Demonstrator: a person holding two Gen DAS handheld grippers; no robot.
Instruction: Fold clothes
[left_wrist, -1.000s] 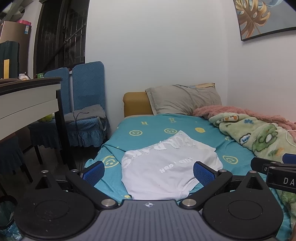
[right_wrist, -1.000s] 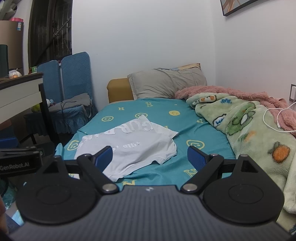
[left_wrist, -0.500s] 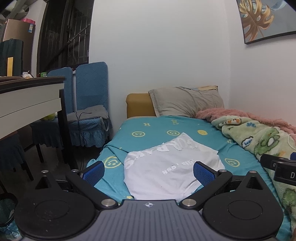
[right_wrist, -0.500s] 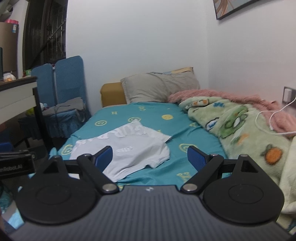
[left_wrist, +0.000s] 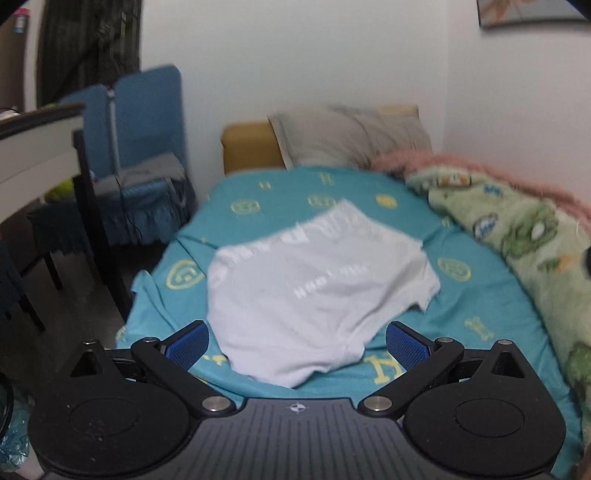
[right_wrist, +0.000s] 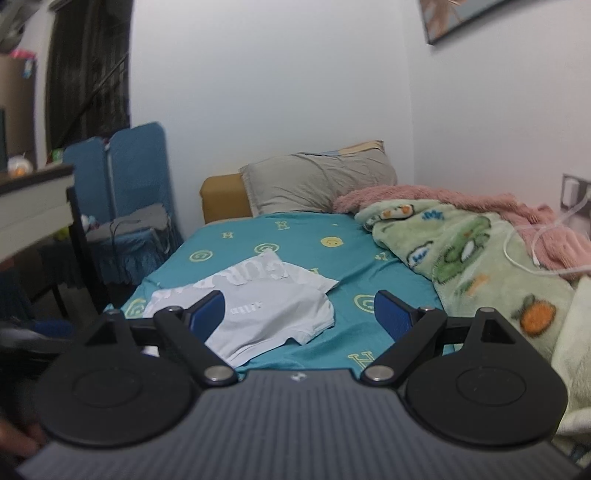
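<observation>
A white T-shirt (left_wrist: 310, 291) with pale lettering lies partly folded on the teal smiley-print bed sheet (left_wrist: 480, 302), near the bed's foot. It also shows in the right wrist view (right_wrist: 266, 314), left of centre. My left gripper (left_wrist: 295, 341) is open and empty, hovering just short of the shirt's near hem. My right gripper (right_wrist: 299, 314) is open and empty, above the bed's foot, with the shirt behind its left finger.
A green cartoon blanket (right_wrist: 480, 266) and pink blanket (right_wrist: 443, 195) are piled along the bed's right side, with a white cable (right_wrist: 532, 254) on top. A grey pillow (right_wrist: 317, 181) lies at the headboard. Blue chairs (left_wrist: 144, 147) and a desk (left_wrist: 33, 147) stand left of the bed.
The left gripper has moved closer to the shirt and tilted down, with motion blur. The right gripper has shifted slightly; the shirt has not moved. Both stay open.
</observation>
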